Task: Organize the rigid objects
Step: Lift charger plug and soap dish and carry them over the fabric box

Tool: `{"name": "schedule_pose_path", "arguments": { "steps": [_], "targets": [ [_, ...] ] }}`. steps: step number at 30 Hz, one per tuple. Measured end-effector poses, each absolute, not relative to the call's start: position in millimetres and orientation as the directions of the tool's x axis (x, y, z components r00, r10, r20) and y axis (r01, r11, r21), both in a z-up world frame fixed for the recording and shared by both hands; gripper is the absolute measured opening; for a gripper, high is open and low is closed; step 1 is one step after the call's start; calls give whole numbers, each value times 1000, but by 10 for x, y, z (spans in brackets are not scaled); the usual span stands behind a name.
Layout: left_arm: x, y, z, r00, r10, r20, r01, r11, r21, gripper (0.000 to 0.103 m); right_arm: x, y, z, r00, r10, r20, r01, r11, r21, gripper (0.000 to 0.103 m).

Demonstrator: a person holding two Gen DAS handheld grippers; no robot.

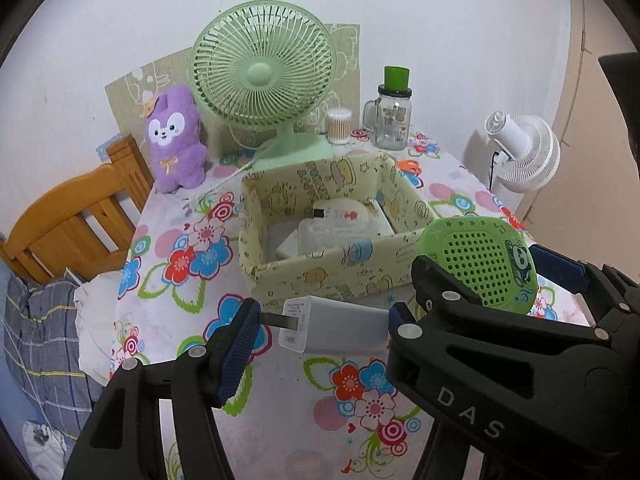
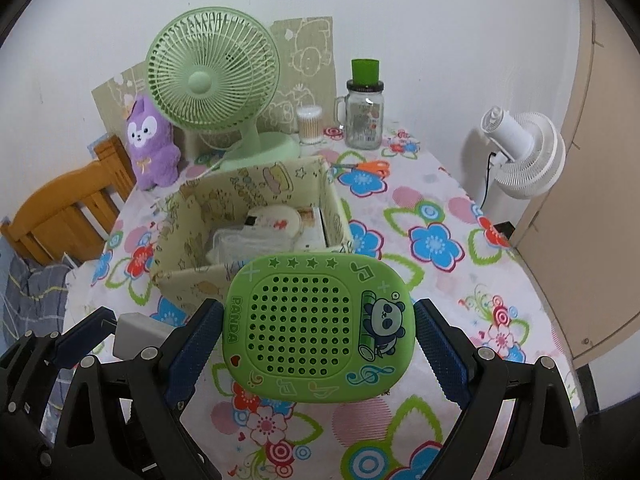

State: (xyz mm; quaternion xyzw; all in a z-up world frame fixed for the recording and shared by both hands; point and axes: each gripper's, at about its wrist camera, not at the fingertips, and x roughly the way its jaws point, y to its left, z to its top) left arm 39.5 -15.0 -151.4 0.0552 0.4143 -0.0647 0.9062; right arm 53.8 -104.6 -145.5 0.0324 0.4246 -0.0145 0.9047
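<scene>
Left wrist view: the left gripper (image 1: 320, 326) is closed about halfway on a white charger (image 1: 336, 330), its two metal prongs against the left pad and its rear end against the right pad. The charger lies crosswise between the fingers, clear of the floral tablecloth (image 1: 280, 384) below. Beyond the fingertips stands an open patterned box (image 1: 320, 272), with white items already lying inside (their kind cannot be told).

Right wrist view: the right gripper (image 2: 320, 330) stands wide and clamps a green panda speaker (image 2: 316, 326) by its two side edges, perforated face toward the camera. The speaker fills the gap between the blue pads and is held above the cloth. The box sits just past the left fingertip, partly hidden by the speaker's upper edge.

Both grippers are side by side, the right one just to the right of the left fingers. Farther ahead of the fingers, at the wall: a green desk fan (image 1: 264, 76), a purple plush toy (image 1: 176, 140), a cotton swab tub (image 2: 309, 125) and a glass jar (image 2: 364, 116) with a green cap. Orange scissors (image 2: 370, 167) lie behind the box.
</scene>
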Motion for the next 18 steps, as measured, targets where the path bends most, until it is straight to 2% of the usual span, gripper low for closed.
{"name": "schedule_pose_path", "arguments": {
  "steps": [18],
  "targets": [
    [603, -285, -1225, 678, -49, -733, 119, 992, 43, 68, 798, -1182, -1159, 665, 29, -747, 13, 999, 50, 95]
  ]
}}
